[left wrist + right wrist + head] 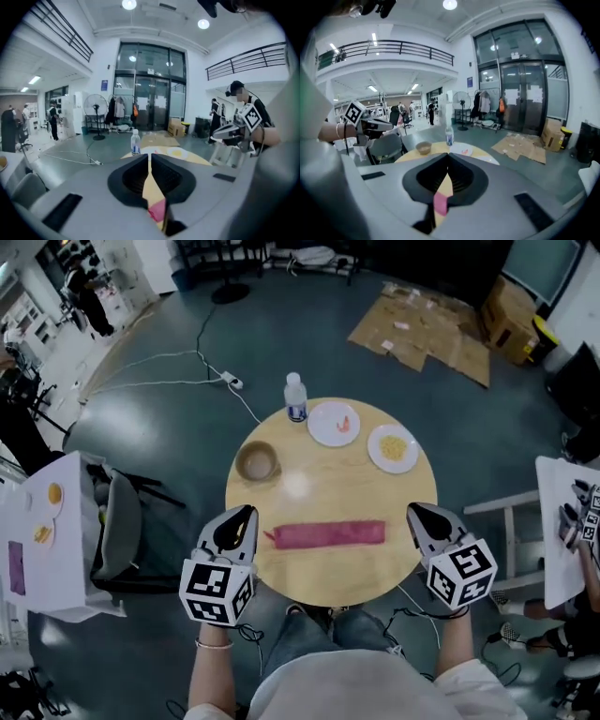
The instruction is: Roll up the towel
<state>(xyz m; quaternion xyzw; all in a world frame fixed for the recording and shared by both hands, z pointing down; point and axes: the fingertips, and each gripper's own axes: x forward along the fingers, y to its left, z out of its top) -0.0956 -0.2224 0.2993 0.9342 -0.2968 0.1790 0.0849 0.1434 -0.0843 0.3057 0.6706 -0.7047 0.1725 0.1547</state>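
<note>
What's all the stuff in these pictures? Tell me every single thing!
table: one, light wood, round, middle
towel: one, pink, long strip on the table's near side
bowl: one, brownish, table's left side
bottle: one, clear with blue label, table's far edge
plates: two, white with food, table's far right
cardboard: several flat sheets, brown, floor beyond the table
chair: one, grey, left of the table
left tongs: one, grey, shut and empty, left of the towel
right tongs: one, grey, shut and empty, right of the towel

Two plates (334, 423) (393, 447), one towel (328, 534), one bowl (257, 462)
</note>
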